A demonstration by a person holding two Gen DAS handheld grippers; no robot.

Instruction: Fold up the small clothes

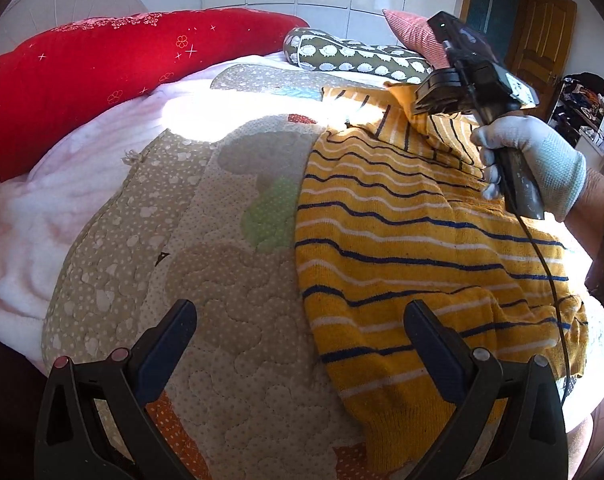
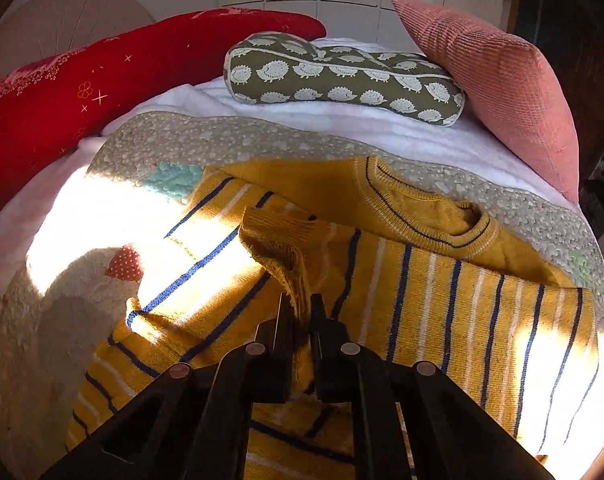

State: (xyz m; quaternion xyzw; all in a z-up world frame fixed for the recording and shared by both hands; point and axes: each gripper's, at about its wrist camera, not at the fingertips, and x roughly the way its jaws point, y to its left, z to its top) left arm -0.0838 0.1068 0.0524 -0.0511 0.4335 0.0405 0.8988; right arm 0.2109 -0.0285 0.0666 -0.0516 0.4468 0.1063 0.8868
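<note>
Sweater (image 2: 442, 280): yellow knit wool, fuzzy, ribbed at collar and cuff.
Quilt (image 1: 229, 264): stitched cotton, matt, puckered, centre frame.
Red cushion (image 1: 101, 68): soft napped cloth, upper left.
Pink pillow (image 2: 502, 80): ribbed corduroy, upper right.
Fingers (image 1: 173, 344): matt black plastic.
Glove (image 1: 542, 160): white knit, dotted palm.
Door (image 1: 542, 40): varnished wood.

Yellow striped sweater (image 1: 402, 240) spread flat; one sleeve cuff (image 2: 277, 236) lifted.

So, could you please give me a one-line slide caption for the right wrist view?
Right gripper shut on the cuff of a yellow striped sweater spread on a quilted bed.
</note>
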